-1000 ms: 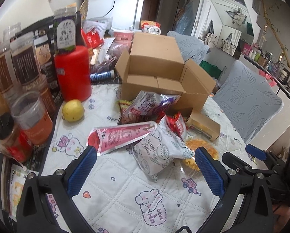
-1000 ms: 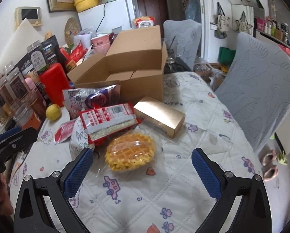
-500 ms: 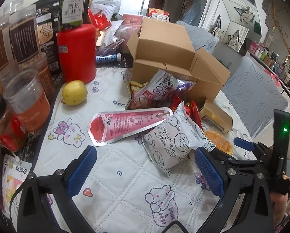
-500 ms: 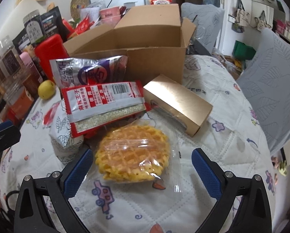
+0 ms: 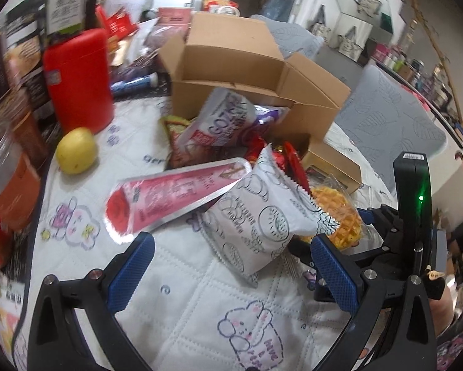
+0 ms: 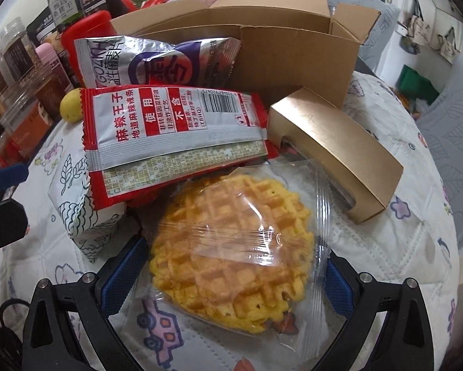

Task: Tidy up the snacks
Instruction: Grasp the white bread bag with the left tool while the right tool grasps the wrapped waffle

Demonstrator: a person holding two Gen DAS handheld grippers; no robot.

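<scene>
a quilted tabletop crowded with jars carries an open box, likely the snacks' destination. just before the box the snacks lie heaped. right tongs spread wide around the waffle, nearest; left tongs released, empty, facing the white bag.

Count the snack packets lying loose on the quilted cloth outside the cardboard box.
6: silver-purple bag against the box, red spicy-strip packet, waffle between the right gripper's fingers, white bun bag, pink cone packet, gold box. Others may be buried.
</scene>
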